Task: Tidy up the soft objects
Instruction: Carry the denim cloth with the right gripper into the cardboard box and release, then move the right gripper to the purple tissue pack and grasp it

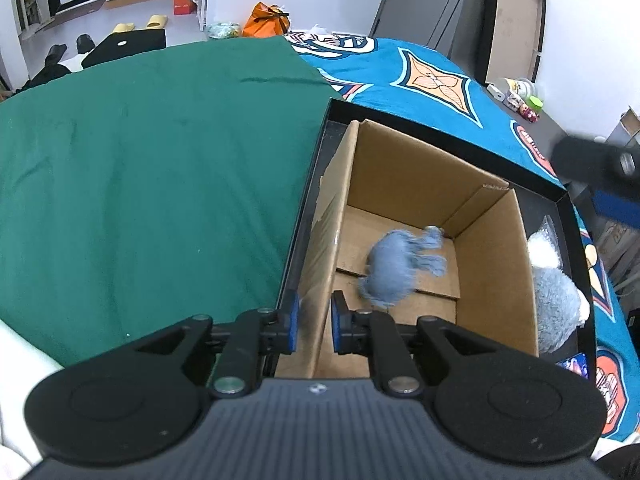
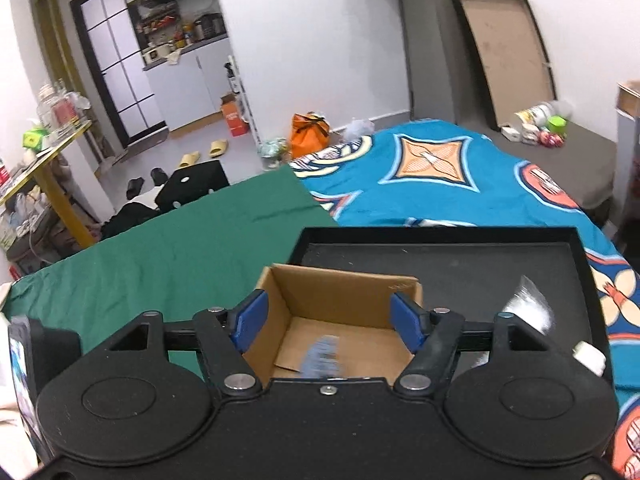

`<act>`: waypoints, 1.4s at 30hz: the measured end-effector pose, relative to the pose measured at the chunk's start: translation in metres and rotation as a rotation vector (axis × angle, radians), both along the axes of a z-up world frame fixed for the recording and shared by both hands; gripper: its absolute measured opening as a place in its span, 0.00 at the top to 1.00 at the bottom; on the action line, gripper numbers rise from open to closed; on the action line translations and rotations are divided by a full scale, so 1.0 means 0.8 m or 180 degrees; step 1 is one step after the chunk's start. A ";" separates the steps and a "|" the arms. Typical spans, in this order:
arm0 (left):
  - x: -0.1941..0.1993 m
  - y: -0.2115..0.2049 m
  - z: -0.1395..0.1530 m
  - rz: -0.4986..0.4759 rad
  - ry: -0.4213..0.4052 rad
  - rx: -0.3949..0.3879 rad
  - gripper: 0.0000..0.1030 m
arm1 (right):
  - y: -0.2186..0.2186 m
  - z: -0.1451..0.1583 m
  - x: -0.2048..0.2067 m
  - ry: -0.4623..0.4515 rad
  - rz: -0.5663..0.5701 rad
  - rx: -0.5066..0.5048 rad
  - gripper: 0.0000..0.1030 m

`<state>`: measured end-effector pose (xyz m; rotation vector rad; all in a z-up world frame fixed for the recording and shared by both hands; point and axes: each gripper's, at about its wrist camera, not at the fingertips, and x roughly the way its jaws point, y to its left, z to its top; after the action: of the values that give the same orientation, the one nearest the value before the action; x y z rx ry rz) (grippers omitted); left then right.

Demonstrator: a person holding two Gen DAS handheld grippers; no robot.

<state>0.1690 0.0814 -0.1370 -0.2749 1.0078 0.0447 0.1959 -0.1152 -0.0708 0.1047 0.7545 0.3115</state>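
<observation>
Blue-grey fuzzy toy (image 1: 394, 266) down on the floor of the open cardboard box (image 1: 496, 264), blurred, limbs splayed toward the far corner. Second, paler fluffy toy (image 1: 556, 308) outside, squeezed against the box's right wall inside the black tray (image 1: 576, 240).

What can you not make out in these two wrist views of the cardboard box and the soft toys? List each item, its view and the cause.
- Blue plush toy in the cardboard box: motion blur hides its shape, left view; a mere smear, right view.
- Grey-blue plush in the black tray: mostly hidden behind the box wall, left view.
- White item: cut off by the right gripper, right view.
</observation>
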 end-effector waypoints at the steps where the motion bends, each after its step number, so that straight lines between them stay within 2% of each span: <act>1: 0.000 -0.001 0.001 -0.0002 -0.0006 -0.0007 0.84 | -0.005 0.000 -0.003 0.0001 -0.0034 -0.0005 0.32; 4: 0.000 -0.002 0.003 -0.0013 -0.0007 -0.0019 0.74 | -0.026 0.000 -0.011 0.0026 -0.0151 0.0012 0.25; 9: 0.000 -0.007 0.009 -0.0009 -0.0027 -0.0050 0.52 | -0.056 -0.004 -0.022 0.0124 -0.0257 -0.0033 0.25; 15: -0.001 -0.017 0.017 -0.0052 -0.0057 -0.0023 0.38 | -0.097 -0.016 -0.030 0.0272 -0.0426 -0.0059 0.25; 27: 0.006 -0.041 0.020 -0.0128 -0.0032 0.0140 0.35 | -0.172 -0.055 -0.044 0.0714 -0.0843 -0.0154 0.25; 30: 0.007 -0.047 0.021 -0.0151 -0.0039 0.0252 0.34 | -0.194 -0.071 -0.044 0.0903 -0.1004 -0.0036 0.25; 34: 0.007 -0.053 0.021 -0.0171 -0.0037 0.0325 0.34 | -0.213 -0.087 -0.045 0.1048 -0.1131 0.0025 0.25; 42: 0.013 -0.066 0.014 -0.0195 0.0011 0.0519 0.34 | -0.241 -0.118 -0.039 0.1358 -0.1387 0.0365 0.25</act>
<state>0.1793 0.0288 -0.1258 -0.0949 1.0094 0.0714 0.1649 -0.3077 -0.1655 0.4475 1.1094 -0.0900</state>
